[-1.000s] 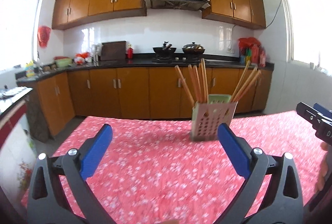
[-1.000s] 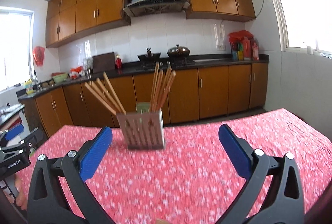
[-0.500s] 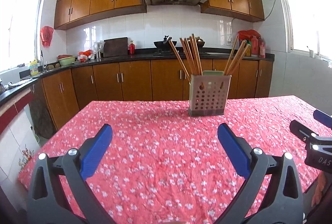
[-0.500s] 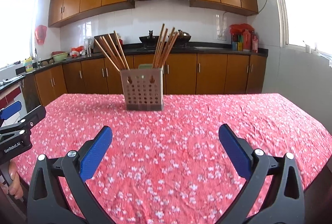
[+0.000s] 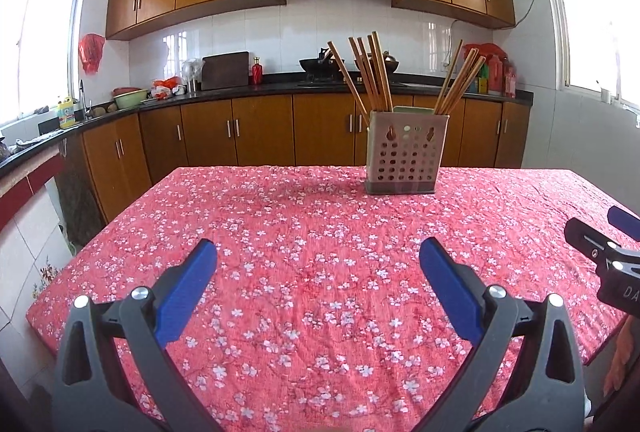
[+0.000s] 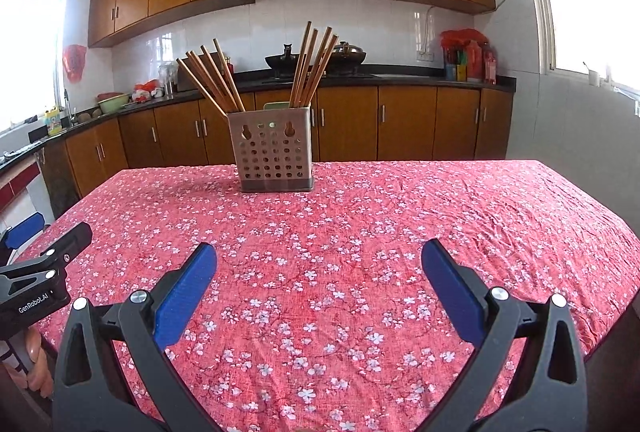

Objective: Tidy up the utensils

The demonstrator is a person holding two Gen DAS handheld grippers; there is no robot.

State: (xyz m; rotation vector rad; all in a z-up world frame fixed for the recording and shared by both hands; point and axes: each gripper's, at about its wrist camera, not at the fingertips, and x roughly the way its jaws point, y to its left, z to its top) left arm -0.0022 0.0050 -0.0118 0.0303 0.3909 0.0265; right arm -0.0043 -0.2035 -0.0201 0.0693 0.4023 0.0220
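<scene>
Both my claws now hovering low and level over table; view settling after tilted, blurred sweep a second ago. Left gripper [image 5: 318,282] standing spread wide, gripping nothing; right gripper [image 6: 319,282] likewise, empty. Perforated metal holder [image 6: 275,147] sitting upright at far side of table, well apart from me, wooden chopsticks [image 6: 314,64] fanning out in two bunches. Red floral tablecloth [image 5: 304,232], soft and slightly wrinkled, showing no loose utensils. Judging work nearly done, or not yet begun.

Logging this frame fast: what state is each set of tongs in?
Left tongs: open, holding nothing, above the red tablecloth.
Right tongs: open, holding nothing, facing the chopstick holder.
</scene>
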